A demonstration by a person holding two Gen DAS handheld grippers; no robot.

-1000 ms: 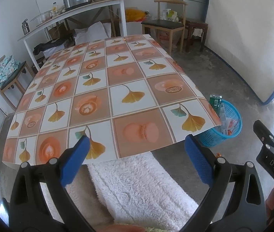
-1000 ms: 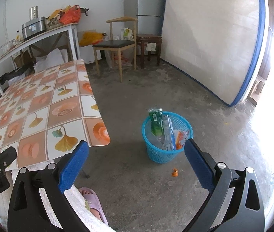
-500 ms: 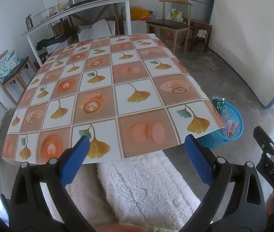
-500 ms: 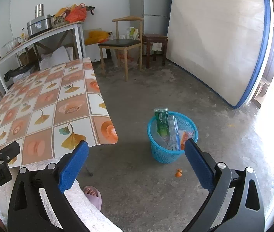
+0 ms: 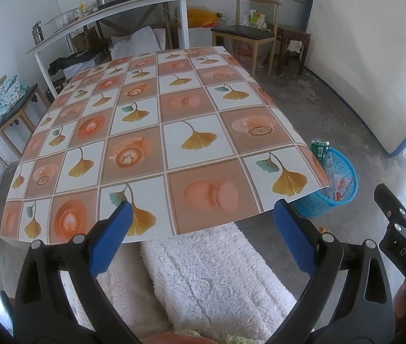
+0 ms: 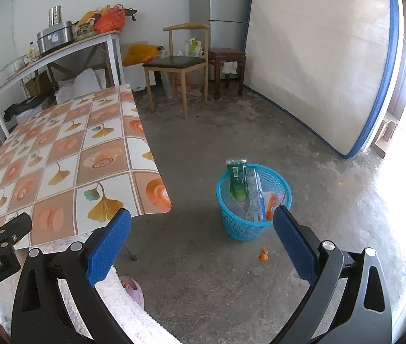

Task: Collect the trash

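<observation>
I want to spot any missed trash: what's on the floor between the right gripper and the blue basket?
A small orange scrap lies on bare concrete between the right gripper and the blue basket, seen in the right wrist view.

The basket [image 6: 254,205] stands on the floor just right of the table [image 6: 68,154], off its near corner, with a can [image 6: 236,176] and packets upright inside. A scrap [image 6: 263,255] lies on the floor just before the basket, and a chair [image 6: 180,66] sits well behind it, beyond the table's far end.

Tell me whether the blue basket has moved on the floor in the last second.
No. The blue basket keeps its spot beside the orange scrap on the floor; only the camera view shifted.
</observation>
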